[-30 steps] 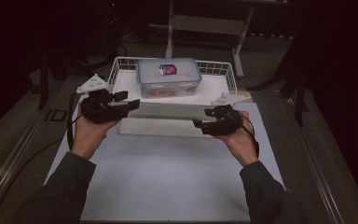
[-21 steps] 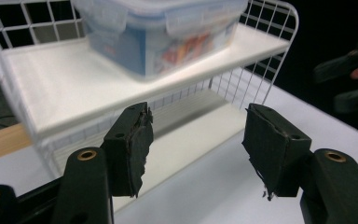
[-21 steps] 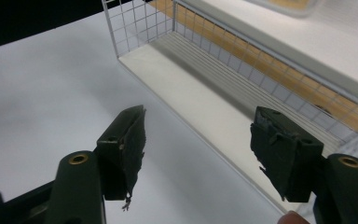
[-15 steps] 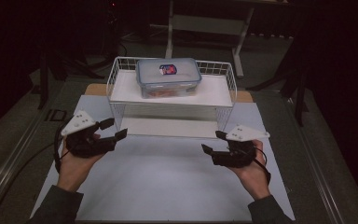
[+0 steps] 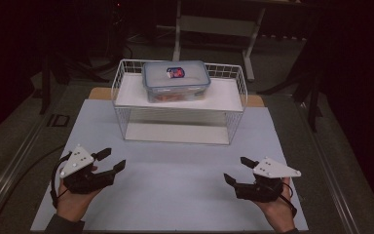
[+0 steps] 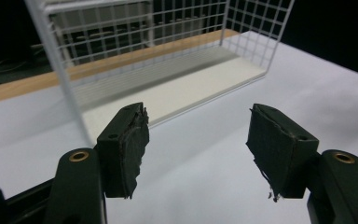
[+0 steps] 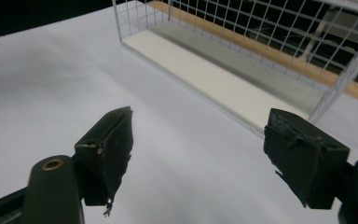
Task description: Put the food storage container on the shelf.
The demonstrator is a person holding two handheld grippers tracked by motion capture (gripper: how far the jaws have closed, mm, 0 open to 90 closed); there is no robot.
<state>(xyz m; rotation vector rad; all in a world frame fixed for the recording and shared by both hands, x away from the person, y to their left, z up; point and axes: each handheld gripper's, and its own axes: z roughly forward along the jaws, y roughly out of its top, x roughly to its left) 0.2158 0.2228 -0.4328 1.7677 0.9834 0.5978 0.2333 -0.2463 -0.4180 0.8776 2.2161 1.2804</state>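
Nearest, both tongs sit low over the white surface (image 5: pixel 185 190), each held in a hand, empty, jaws spread wide. Left tongs (image 5: pixel 111 161) at the near left, right tongs (image 5: pixel 235 169) at the near right, tips angled inward and forward. Farther off, centre: white wire rack (image 5: pixel 126 105) with a white shelf board on top. Lidded clear container (image 5: pixel 176 80) rests on that board, raised above the surface, lid on, red label on the lid. Container lies straight ahead between the two tongs, well apart from both, long axis left-right across the surface. Neither hand looks clearly nearer; judged a two-sided reach, one tongs per short end. The gripper views give left tongs (image 6: pixel 196 135) and right tongs (image 7: pixel 196 140) looking in under the rack at its lower board and mesh. High view alone gives the container on top.
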